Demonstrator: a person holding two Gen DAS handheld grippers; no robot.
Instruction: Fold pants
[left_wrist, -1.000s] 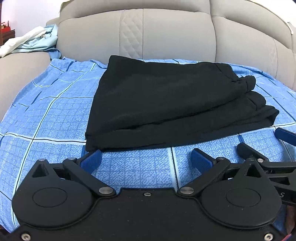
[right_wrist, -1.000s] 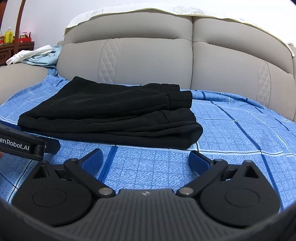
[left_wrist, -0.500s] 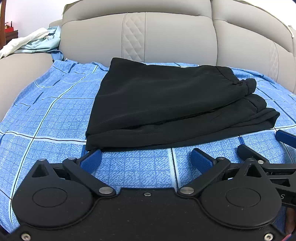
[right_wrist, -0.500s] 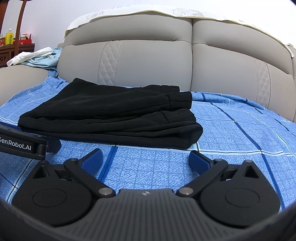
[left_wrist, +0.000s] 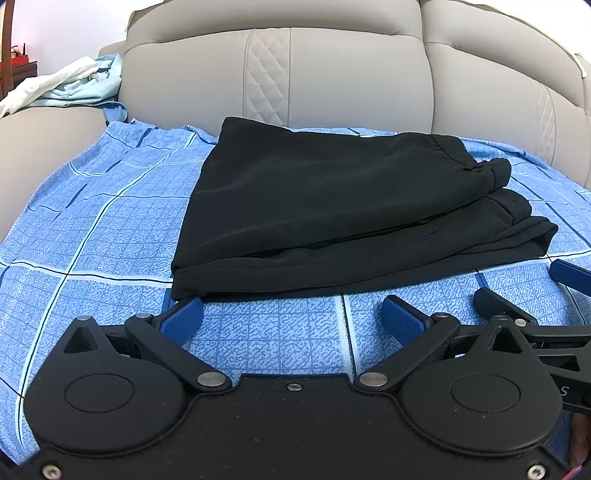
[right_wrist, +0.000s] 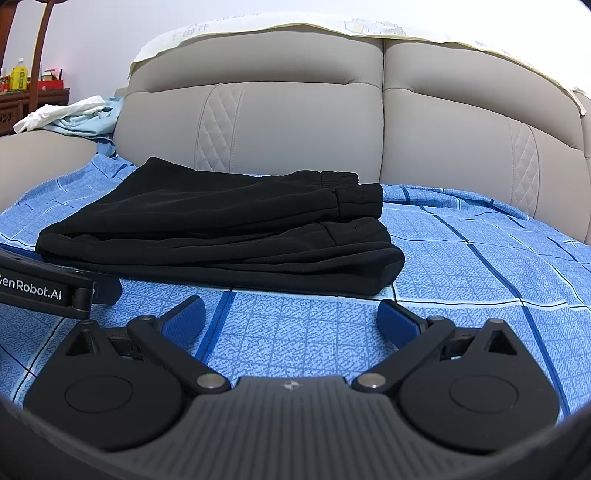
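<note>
Left hand-held gripper (left_wrist: 291, 314): jaws wide, empty, just short of pants. Right hand-held gripper (right_wrist: 290, 314): wide, empty, alongside. Pants (left_wrist: 343, 206): compact layered stack on blue sheet (left_wrist: 92, 229), sofa seat. Folding apparently complete; nothing visibly left.

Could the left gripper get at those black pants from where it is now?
Probably yes. The left gripper is open, low over the blue checked sheet, and the folded black pants lie just ahead with nothing between.

Folded pants (left_wrist: 332, 206) on the sheet (left_wrist: 110, 229) before the sofa backrest (left_wrist: 332, 74) (both tongs nearer, apart from them)
</note>
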